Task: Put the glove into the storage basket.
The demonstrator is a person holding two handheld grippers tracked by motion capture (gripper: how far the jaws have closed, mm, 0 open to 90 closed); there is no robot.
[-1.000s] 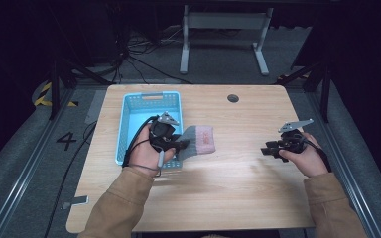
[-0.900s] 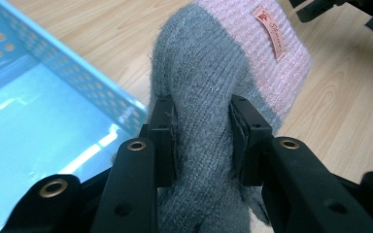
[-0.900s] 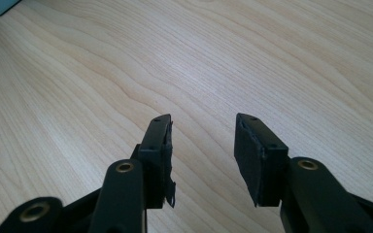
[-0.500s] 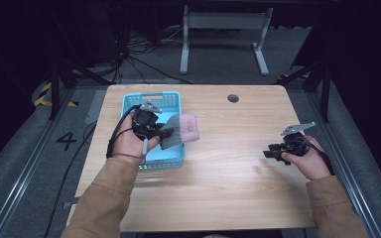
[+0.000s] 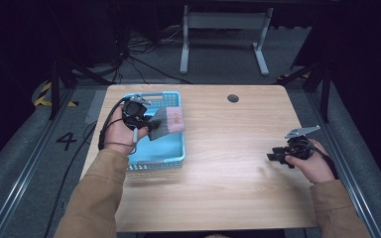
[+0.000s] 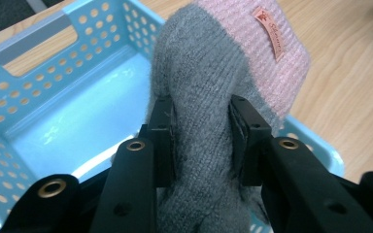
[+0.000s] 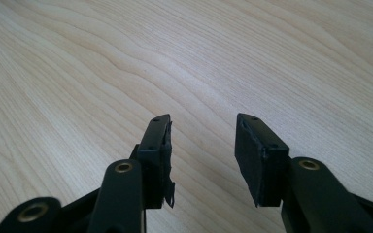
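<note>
**Sock carried over the basket, not yet let go**

Since the earlier frames the left gripper (image 5: 151, 125) has travelled from the bare wood just right of the basket (image 5: 176, 161) to a spot above it, taking the sock (image 5: 167, 121) along; the right gripper (image 5: 276, 156) has stayed where it was, near the table's (image 5: 228, 198) right edge.

In the left gripper view the two black jaws are clenched on the grey part of the sock (image 6: 201, 97), pads pressed into the knit on both sides, with the pink cuff and its small label hanging out beyond the tips. The sock is off the table, held in the air over the basket's right half, its cuff reaching toward the right wall.

In the right gripper view the right gripper (image 7: 201, 145) has its jaws apart with nothing between them, only wood grain below. It rests low by the table, well apart from the basket.

The step in hand looks like the placing: the sock is being brought into the basket. What comes next, as I judge it, is to lower the left hand a little so the cuff clears the right wall and sits inside, then to part the jaws and let the sock drop flat on the floor of the basket. Released too far right, the cuff could drape over the rim.

The basket's pale blue floor (image 6: 68, 131) is bare where it can be seen; no other thing lies in it, though the sock hides part of it.
</note>
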